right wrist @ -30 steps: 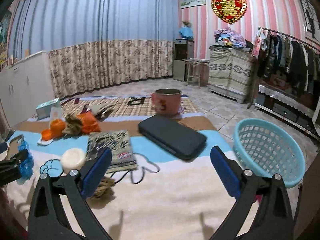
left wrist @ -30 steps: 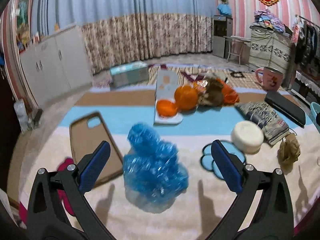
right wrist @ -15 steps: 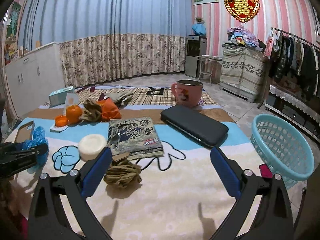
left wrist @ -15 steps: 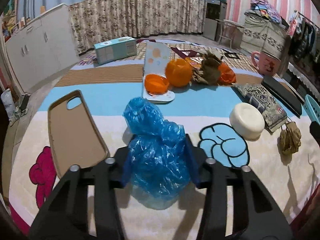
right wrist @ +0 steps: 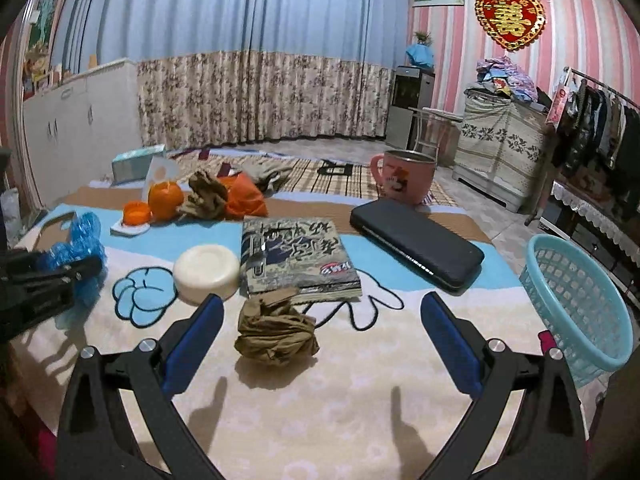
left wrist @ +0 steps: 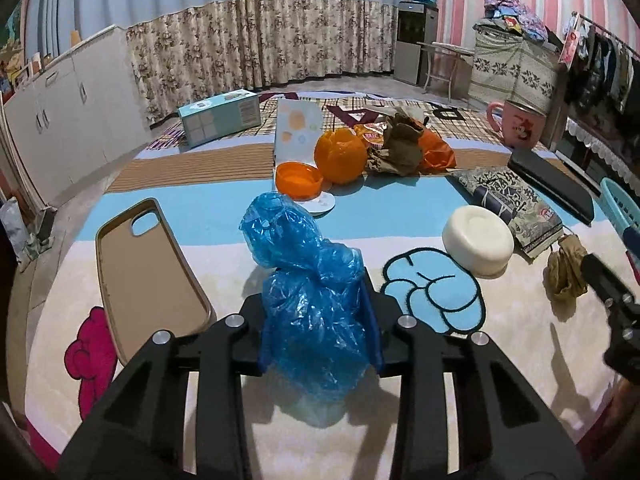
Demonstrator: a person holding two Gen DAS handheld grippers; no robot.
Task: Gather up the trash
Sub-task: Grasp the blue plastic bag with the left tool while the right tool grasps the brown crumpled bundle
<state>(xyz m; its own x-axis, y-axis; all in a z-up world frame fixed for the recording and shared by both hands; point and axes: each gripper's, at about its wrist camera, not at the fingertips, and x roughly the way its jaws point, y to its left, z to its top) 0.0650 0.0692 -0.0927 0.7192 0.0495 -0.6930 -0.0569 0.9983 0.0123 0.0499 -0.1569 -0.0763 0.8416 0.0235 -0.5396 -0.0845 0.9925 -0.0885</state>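
My left gripper (left wrist: 320, 320) is shut on a crumpled blue plastic bag (left wrist: 308, 292), which rests on the rug; the bag also shows at the left of the right wrist view (right wrist: 80, 256). My right gripper (right wrist: 320, 340) is open, its blue pads on either side of a crumpled brown paper wad (right wrist: 276, 330) that lies just ahead of it. That wad shows at the right of the left wrist view (left wrist: 564, 272). A turquoise mesh basket (right wrist: 576, 304) stands at the right edge. More trash lies further back: brown paper and an orange wrapper (right wrist: 224, 196), orange peel (left wrist: 340, 156).
On the patterned rug lie a tan phone case (left wrist: 148, 276), a white round lid (right wrist: 206, 268), a book (right wrist: 296, 256), a black case (right wrist: 416, 240), a pink mug (right wrist: 404, 176) and a tissue box (left wrist: 220, 118). Cabinets line the left wall.
My left gripper has moved onto the blue bag and shut on it. My right gripper has swung left and down, so the brown paper wad now sits between its open fingers.
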